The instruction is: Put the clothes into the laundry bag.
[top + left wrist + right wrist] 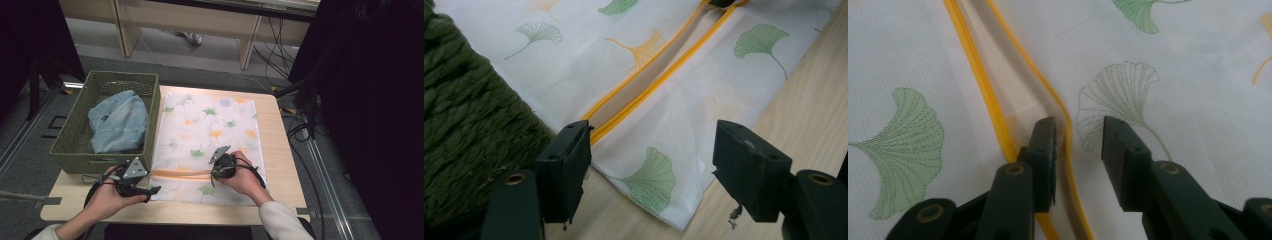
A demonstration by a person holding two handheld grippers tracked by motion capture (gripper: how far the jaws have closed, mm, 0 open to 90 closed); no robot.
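Observation:
A white mesh bag (205,135) printed with green and orange ginkgo leaves lies flat on the wooden table (281,150). Its yellow zipper (180,173) runs across near the front and stands parted. My left gripper (152,190) is at the bag's near left corner. In the left gripper view its jaws (651,167) are open and straddle that corner of the bag (674,100), which rests on the wood. My right gripper (216,175) is at the zipper's right part. Its jaws (1079,145) are open, one inside the parted opening, with the yellow zipper edge (1068,150) between them.
A green woven basket (65,145) stands at the table's left, touching the bag's left side, with a pale denim garment (117,122) inside. In the left gripper view the basket wall (464,115) is close beside the left jaw. Bare wood runs along the table's front and right.

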